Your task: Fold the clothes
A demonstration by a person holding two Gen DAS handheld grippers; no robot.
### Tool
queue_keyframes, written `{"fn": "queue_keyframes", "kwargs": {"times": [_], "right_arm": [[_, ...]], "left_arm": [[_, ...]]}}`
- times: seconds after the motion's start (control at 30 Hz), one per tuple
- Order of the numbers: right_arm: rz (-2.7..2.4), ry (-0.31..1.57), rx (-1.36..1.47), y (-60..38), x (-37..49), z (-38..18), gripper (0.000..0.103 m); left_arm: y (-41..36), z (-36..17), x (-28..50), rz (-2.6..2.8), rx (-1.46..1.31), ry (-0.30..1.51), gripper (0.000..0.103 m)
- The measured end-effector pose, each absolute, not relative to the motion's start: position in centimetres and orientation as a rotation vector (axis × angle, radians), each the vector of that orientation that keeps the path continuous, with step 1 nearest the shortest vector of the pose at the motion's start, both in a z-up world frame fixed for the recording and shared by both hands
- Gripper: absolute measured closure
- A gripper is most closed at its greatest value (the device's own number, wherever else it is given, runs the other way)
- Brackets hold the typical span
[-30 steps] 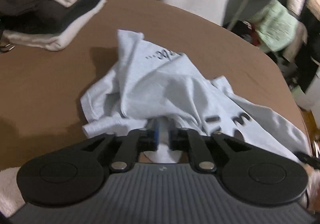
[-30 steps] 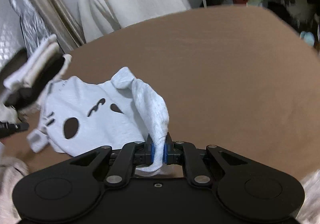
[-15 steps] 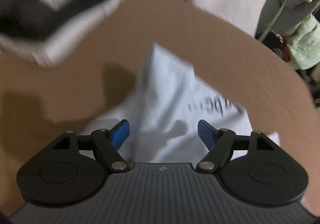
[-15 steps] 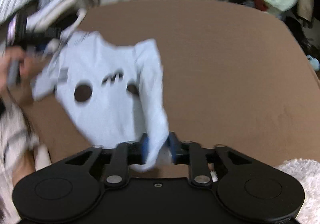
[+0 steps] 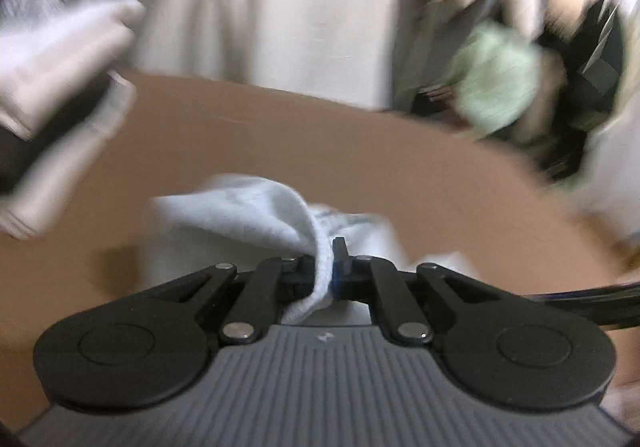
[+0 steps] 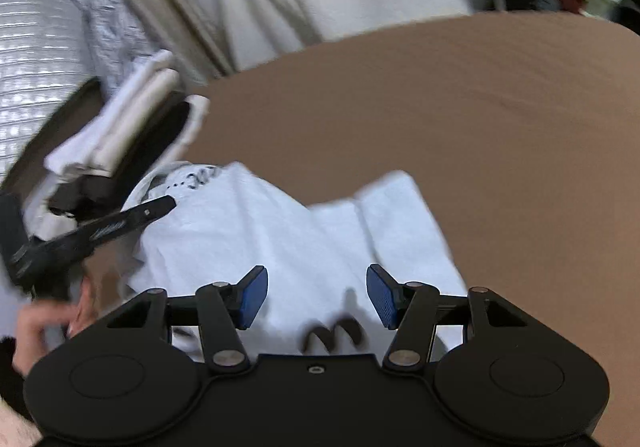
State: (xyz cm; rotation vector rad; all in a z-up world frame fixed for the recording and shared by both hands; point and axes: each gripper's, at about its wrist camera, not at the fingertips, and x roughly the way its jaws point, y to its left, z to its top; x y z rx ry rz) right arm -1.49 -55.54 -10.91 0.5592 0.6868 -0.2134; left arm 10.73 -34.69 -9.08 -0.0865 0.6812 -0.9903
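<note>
Now left gripper (image 5: pixel 325 271) jaws pinch the shirt (image 6: pixel 304 243); right gripper (image 6: pixel 317 297) jaws have just spread.

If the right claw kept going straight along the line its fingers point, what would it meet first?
Most likely the pale blue T-shirt spread on the brown table. The right claw is open, its jaws having just been opening with nothing pinched, and the fabric fills the view just ahead. Depth is hard to judge.
</note>
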Motion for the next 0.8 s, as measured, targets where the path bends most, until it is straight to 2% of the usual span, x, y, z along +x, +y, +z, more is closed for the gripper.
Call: {"fn": "queue_keyframes", "kwargs": {"times": [0.1, 0.2, 0.37, 0.43, 0.6, 0.73, 0.77, 0.8], "right_arm": [[-0.211, 0.662, 0.572, -56.5, 0.3, -11.0, 0.042], [-0.179, 0.642, 0.632, -58.1, 1.8, -11.1, 0.041], [-0.093, 0.685, 0.638, -59.5, 5.9, -11.7, 0.038], [-0.014, 0.759, 0.585, -58.9, 8.2, -12.0, 0.038], [0.079, 0.796, 0.629, -57.9, 13.1, -12.6, 0.037], [0.121, 0.83, 0.567, -56.9, 16.3, -13.6, 0.032], [0.14, 0.85, 0.549, -56.5, 16.7, -14.0, 0.034], [0.159, 0.87, 0.53, -56.1, 17.2, -14.4, 0.059]], "left_arm": [[-34.4, -9.1, 9.1, -1.104, -0.263, 0.869, 0.098], [-33.5, -11.2, 8.4, -1.036, -0.309, 1.012, 0.098], [-32.2, -9.6, 6.6, -0.758, -0.02, 0.865, 0.097], [-31.8, -9.4, 7.1, -0.719, -0.013, 0.838, 0.097], [-29.5, -10.9, 9.0, -0.825, -0.231, 1.024, 0.097], [-27.9, -12.0, 11.2, -0.828, -0.359, 1.082, 0.097], [-27.4, -12.2, 11.6, -0.82, -0.377, 1.085, 0.097], [-27.0, -12.6, 11.8, -0.805, -0.384, 1.083, 0.097]]}}
